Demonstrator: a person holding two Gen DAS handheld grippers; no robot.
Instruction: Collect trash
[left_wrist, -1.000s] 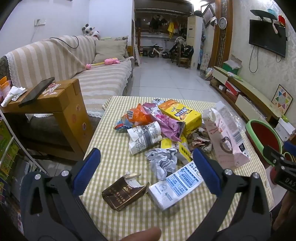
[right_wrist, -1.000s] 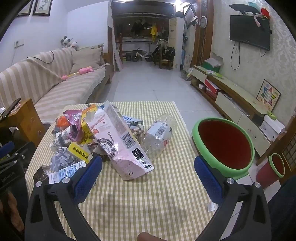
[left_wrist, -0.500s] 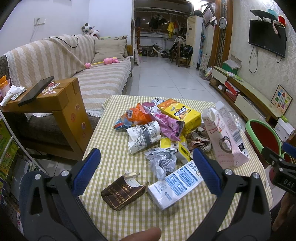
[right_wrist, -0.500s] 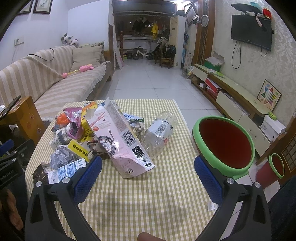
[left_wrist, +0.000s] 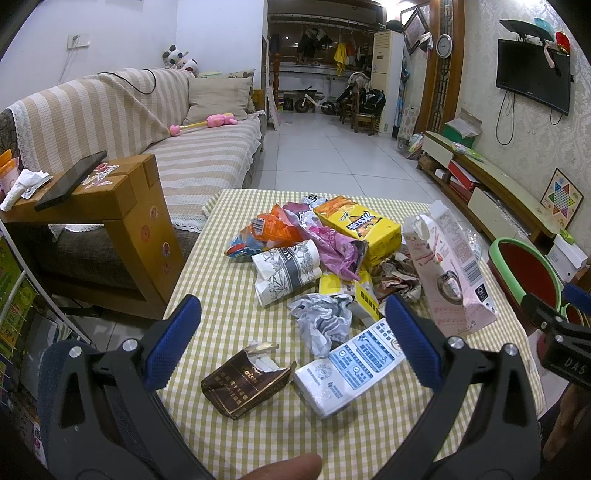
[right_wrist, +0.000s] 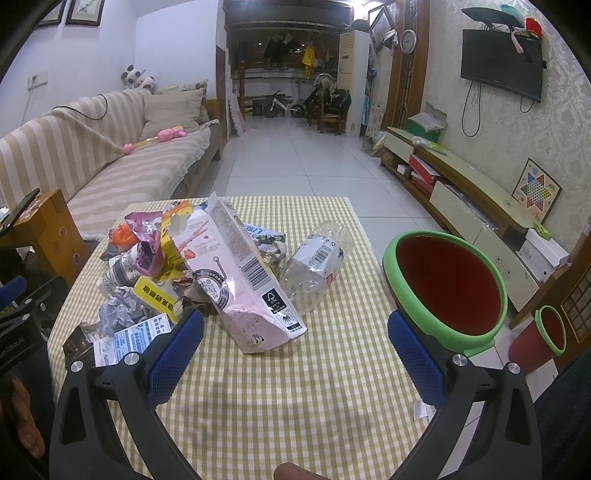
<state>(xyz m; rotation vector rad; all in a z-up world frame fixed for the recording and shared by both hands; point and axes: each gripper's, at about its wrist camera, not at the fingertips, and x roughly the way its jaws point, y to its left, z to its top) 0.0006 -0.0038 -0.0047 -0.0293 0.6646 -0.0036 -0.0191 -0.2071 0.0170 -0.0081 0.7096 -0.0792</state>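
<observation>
Trash is heaped on a yellow checked table (left_wrist: 229, 314): a brown cigarette pack (left_wrist: 245, 384), a white-and-blue carton (left_wrist: 351, 365), crumpled grey paper (left_wrist: 321, 321), a patterned paper cup (left_wrist: 286, 267), a yellow box (left_wrist: 356, 225) and a pink carton (left_wrist: 450, 269) (right_wrist: 236, 273). A clear plastic bottle (right_wrist: 317, 262) lies beside the pink carton. My left gripper (left_wrist: 291, 339) is open, hovering above the cigarette pack and white carton. My right gripper (right_wrist: 295, 350) is open over bare cloth, near the pink carton's base. A green-rimmed red bin (right_wrist: 447, 288) stands off the table's right edge.
A wooden side table (left_wrist: 110, 206) with a phone on it stands left of the table, before a striped sofa (left_wrist: 147, 129). A low TV cabinet (right_wrist: 461, 184) lines the right wall. A smaller red bin (right_wrist: 543, 336) sits on the floor at right.
Both views have crept slightly forward toward the trash pile. Both grippers stay open and nothing on the table has moved.
</observation>
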